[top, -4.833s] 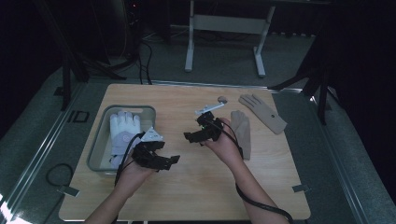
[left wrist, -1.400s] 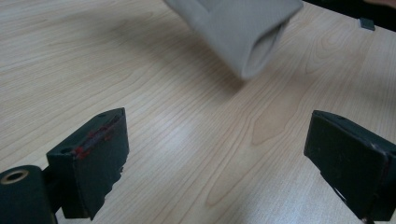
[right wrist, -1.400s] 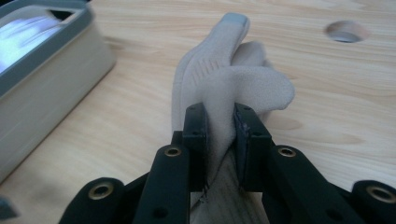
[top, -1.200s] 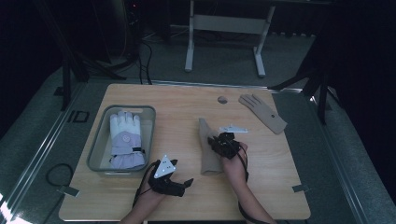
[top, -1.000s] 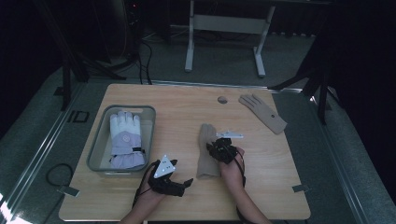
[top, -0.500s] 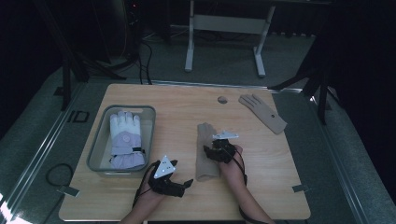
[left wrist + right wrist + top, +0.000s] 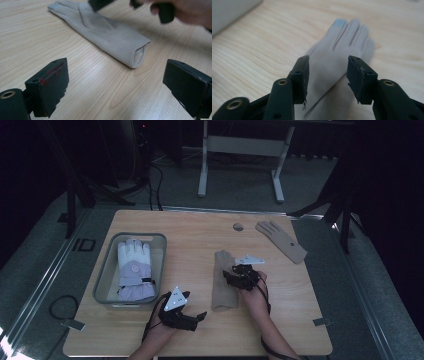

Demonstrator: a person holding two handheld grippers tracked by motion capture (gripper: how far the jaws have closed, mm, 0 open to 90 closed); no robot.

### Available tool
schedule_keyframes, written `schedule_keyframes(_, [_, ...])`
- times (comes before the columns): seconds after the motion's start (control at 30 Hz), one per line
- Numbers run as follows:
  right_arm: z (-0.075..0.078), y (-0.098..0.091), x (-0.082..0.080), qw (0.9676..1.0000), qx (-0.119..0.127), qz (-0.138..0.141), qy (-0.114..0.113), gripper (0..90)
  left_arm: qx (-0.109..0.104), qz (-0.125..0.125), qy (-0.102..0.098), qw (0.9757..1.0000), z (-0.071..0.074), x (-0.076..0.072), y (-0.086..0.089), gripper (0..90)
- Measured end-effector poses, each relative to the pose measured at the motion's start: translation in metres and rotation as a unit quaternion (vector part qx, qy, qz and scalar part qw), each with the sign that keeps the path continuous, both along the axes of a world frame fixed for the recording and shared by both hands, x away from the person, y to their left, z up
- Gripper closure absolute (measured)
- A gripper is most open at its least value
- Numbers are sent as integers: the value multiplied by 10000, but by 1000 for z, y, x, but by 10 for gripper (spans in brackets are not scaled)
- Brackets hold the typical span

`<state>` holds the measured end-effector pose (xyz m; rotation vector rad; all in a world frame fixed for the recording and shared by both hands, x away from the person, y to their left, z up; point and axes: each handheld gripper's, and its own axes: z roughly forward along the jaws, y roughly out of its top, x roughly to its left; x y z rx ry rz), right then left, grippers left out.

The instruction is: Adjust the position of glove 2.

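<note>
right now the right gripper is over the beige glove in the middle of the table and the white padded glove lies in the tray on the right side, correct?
Not quite. The white padded glove does lie in the tray, but the tray sits on the table's left side, as the high view shows. The rest holds: the right gripper is over the beige glove in the middle.

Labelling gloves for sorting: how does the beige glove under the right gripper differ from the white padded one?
The flat beige fabric glove lies on the bare wooden table; the white and lilac padded glove sits inside the clear plastic bin. The beige one is thin and plain; the white one is bulky, with a round badge. Both lie flat, fingers pointing away from the person.
</note>
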<state>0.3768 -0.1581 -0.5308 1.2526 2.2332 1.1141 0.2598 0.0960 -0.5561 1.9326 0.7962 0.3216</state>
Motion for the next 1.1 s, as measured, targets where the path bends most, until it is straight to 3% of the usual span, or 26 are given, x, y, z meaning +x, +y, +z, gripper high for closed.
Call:
schedule_keyframes(0.13, [17,-18,4,9996,104,218,-116,530,0,-36,11,10000,-1,-1,-1,67])
schedule_keyframes(0.3, [27,-43,12,9996,-17,145,-243,539,-6,-50,11,10000,-1,-1,-2,67])
schedule_keyframes(0.33, [31,-60,20,9996,-74,-18,-287,548,-9,-60,17,10000,-1,-1,-2,67])
schedule_keyframes(0.53, [36,-105,41,9979,-154,-500,-373,575,-12,-91,43,9999,-2,-1,-3,67])
schedule_keyframes(0.73, [35,-150,69,9946,-142,-984,-305,585,-40,-123,18,9999,0,-2,-4,67])
schedule_keyframes(0.93, [29,-180,97,9896,-314,-1400,-140,592,-54,-105,14,9999,0,-2,-4,67])
schedule_keyframes(1.1, [21,-191,117,9863,-411,-1595,12,579,-87,-92,20,9999,-1,-4,-2,67])
